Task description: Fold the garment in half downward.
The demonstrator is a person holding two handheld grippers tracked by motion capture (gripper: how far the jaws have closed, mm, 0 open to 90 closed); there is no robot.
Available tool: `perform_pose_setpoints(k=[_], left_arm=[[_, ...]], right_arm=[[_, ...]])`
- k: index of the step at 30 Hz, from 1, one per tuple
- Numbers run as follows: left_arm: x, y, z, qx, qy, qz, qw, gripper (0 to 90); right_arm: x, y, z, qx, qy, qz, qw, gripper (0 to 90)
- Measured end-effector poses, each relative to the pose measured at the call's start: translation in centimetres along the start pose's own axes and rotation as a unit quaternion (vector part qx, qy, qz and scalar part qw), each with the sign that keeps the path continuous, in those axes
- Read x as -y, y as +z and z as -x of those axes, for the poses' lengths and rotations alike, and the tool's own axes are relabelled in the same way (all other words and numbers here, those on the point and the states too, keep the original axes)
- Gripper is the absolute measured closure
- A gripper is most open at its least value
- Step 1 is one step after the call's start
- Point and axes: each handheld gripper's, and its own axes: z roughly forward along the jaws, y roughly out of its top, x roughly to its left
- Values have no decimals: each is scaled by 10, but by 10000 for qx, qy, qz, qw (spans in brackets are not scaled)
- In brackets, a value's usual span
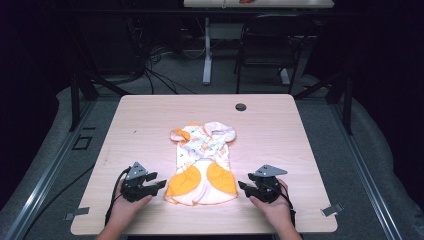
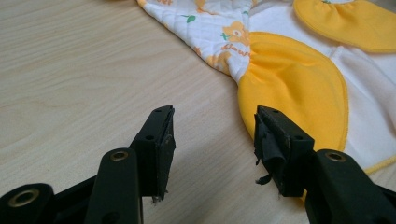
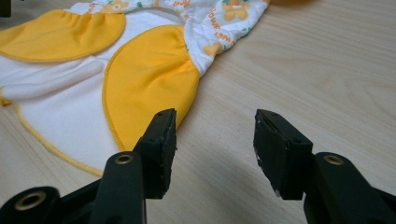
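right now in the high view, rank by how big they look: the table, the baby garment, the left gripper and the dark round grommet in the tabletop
1. table
2. baby garment
3. left gripper, open beside the garment; it sits nearer the camera than the grommet, yet the gap looks plain
4. grommet

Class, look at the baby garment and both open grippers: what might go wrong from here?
1. The garment lies flat on the table, so the left gripper may pinch only the top layer.
2. The right gripper rests beside the hem, its fingers on bare wood; closing there may miss the cloth.
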Motion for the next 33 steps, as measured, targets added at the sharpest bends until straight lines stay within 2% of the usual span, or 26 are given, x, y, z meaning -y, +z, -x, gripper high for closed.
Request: perform_pose_setpoints(k=[5,7,12,14,19,22,25,29,31,33], left_arm=[[-1,0,0,26,-56,2,10000,481],[-1,0,1,-8,-59,47,10000,482],[-1,1,2,27,-103,4,9999,481],[-2,1,2,55,-125,23,9999,478],[-5,-2,5,149,-11,19,9999,483],[-7,-2,5,130,-31,-36,9999,543],[-10,1,5,161,-144,-85,9997,570],[-17,7,7,159,-7,-114,9998,577],[-22,10,8,205,-8,-99,9997,539],[-28,15,9,265,22,-122,9996,525]], right_arm=[[1,2,-2,-39,-111,-58,9999,485],[1,3,-4,26,-275,-96,9996,486],[0,4,-7,11,-289,-59,9996,489],[-1,3,-9,-87,-260,-72,9996,495],[-4,3,-10,-66,-250,-6,9997,487],[-13,1,-9,-126,-119,69,9998,470],[-18,0,-8,-209,-8,73,9998,472],[-28,3,-7,-180,-70,-35,9998,487],[-32,9,-9,-171,-77,-68,9998,515],[-37,14,-11,-92,-278,-206,9994,564]])
